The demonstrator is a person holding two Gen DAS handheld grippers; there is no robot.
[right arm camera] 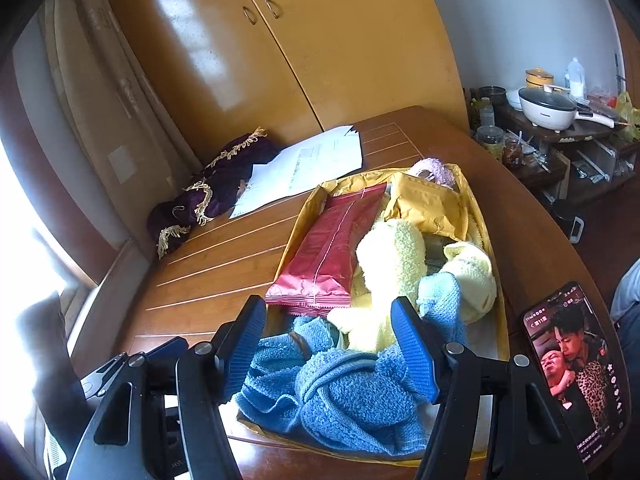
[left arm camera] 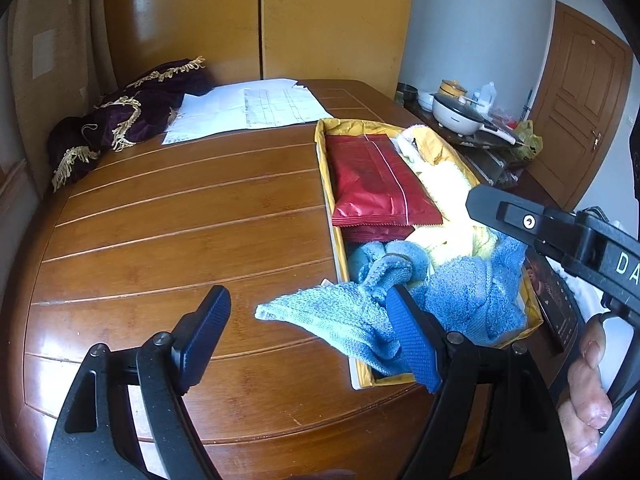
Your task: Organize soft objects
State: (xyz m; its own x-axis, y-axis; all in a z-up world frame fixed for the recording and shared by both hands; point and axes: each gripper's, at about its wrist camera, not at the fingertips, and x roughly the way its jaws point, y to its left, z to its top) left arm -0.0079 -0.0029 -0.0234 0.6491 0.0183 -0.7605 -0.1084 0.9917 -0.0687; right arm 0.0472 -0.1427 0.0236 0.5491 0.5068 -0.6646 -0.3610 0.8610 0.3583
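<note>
From the left wrist, the left gripper (left arm camera: 308,326) hangs with fingers apart and empty over the tabletop (left arm camera: 180,232); a corner of the blue towel (left arm camera: 340,320) spills over the rim of the yellow-lined box (left arm camera: 326,184).

From the right wrist, the right gripper (right arm camera: 328,344) stands spread above the box (right arm camera: 498,280), gripping nothing. The yellow towel (right arm camera: 394,260) and red packet (right arm camera: 332,248) lie inside. The task looks nearly done; tucking in that corner remains.

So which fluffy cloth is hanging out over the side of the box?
The blue towel. One corner flops over the box wall onto the table, beside the left tool. The yellow towel stays fully inside.
</note>
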